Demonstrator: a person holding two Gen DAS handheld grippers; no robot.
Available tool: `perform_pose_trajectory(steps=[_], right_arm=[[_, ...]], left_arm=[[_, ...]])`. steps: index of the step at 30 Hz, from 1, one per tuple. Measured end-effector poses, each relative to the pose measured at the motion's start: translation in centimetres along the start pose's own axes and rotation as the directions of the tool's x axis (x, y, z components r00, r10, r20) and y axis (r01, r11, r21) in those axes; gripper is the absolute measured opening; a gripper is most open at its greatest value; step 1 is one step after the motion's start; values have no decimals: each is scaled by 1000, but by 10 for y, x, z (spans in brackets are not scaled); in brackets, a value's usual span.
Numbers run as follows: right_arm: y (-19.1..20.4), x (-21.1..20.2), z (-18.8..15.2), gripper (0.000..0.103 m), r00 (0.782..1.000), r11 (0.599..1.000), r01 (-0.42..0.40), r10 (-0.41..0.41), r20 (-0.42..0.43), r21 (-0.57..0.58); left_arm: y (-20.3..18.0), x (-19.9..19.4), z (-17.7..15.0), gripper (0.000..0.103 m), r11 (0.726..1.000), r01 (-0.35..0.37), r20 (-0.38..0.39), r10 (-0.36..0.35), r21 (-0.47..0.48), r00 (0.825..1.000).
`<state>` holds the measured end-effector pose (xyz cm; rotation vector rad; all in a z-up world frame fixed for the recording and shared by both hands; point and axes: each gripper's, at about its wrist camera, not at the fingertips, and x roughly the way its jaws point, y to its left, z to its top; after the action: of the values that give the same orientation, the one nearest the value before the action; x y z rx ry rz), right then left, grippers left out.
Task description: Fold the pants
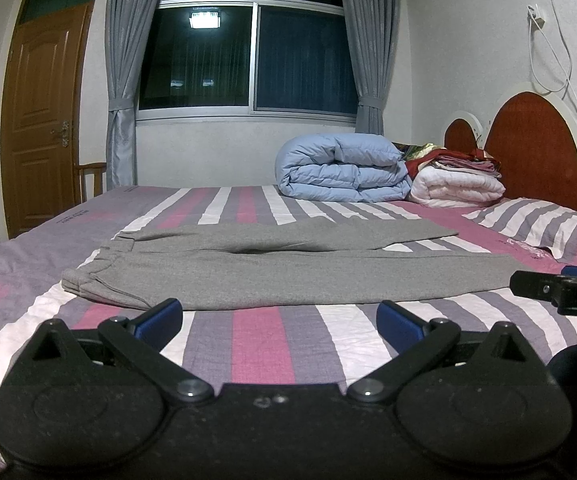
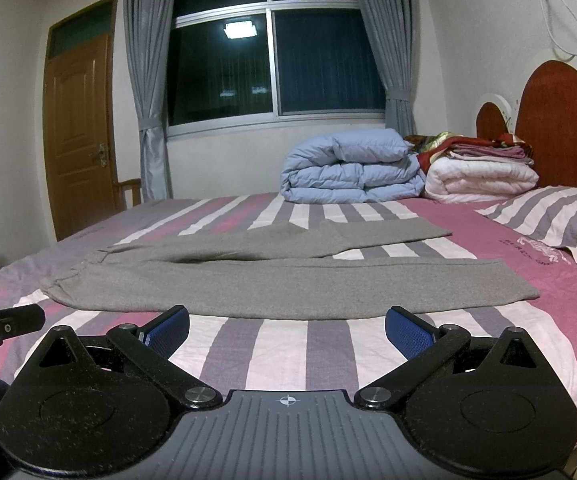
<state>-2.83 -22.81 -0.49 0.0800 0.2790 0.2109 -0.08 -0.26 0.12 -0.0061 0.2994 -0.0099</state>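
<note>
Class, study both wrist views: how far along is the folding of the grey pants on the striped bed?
Done: the grey fabric pants lie spread flat on the striped bedsheet, waistband at the left, legs apart; no fold shows. In hand: nothing; the left gripper and right gripper are both open, short of the pants' near edge. Left: every fold.

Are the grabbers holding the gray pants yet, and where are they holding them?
No. Nothing is held. The left hand-held gripper and right hand-held gripper are both open, short of the gray pants lying on the bed.
</note>
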Motion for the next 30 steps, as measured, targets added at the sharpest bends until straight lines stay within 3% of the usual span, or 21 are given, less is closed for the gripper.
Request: perform_pose_trajectory(steps=[13,16,18,22,26,30], right_arm=[[0,2,-2,103,1000,1000,-3,3,-3,0],[-4,7,0,103,999,999,-39,39,-18,31],[-9,16,10,103,995,995,-93,94,-20,29],[-14,57,52,103,985,985,-173,172,-31,-9],[-6,99,102,103,969,965,-244,246,9,-101],[6,165,150,103,966,951,-257,257,-21,-170]], left_arm=[[-2,4,-2,97,1000,-1,0,1,0,1000],[0,5,2,97,1000,4,1,-4,-8,1000],[8,9,3,97,1000,6,24,-6,-4,1000],[61,29,22,97,994,31,75,-23,-101,997],[111,73,57,97,999,-6,0,6,-50,1000],[163,126,93,97,998,-61,-36,61,3,997]])
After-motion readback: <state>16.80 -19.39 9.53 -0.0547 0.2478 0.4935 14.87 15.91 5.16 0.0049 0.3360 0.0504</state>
